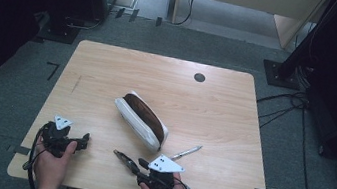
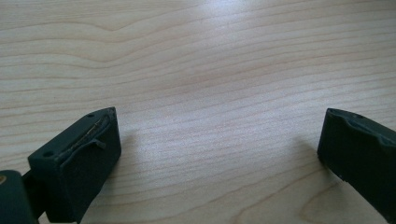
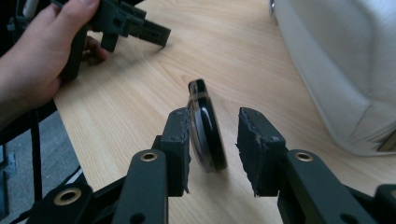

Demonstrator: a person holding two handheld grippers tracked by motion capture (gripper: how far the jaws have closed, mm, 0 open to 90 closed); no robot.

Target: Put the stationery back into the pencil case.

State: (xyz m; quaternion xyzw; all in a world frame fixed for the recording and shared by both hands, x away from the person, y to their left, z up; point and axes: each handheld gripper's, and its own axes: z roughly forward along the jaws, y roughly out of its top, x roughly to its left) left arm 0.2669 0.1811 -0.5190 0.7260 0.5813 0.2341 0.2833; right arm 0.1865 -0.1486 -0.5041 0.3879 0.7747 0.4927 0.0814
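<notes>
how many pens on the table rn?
1: a silver pen lies on the table right of the white pouch, beside the right tool. More may be hidden inside the pouch.

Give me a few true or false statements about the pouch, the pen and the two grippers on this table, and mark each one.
1. The pouch lies unzipped on the table. True.
2. The left gripper holds the pen. False: its fingers stand wide apart over bare wood.
3. A black disc stands on edge between the right gripper's fingers. True.
4. Both right fingers press on the disc. False: a gap shows at one finger.
5. The pen is inside the pouch. False: it lies on the table beside it.
</notes>
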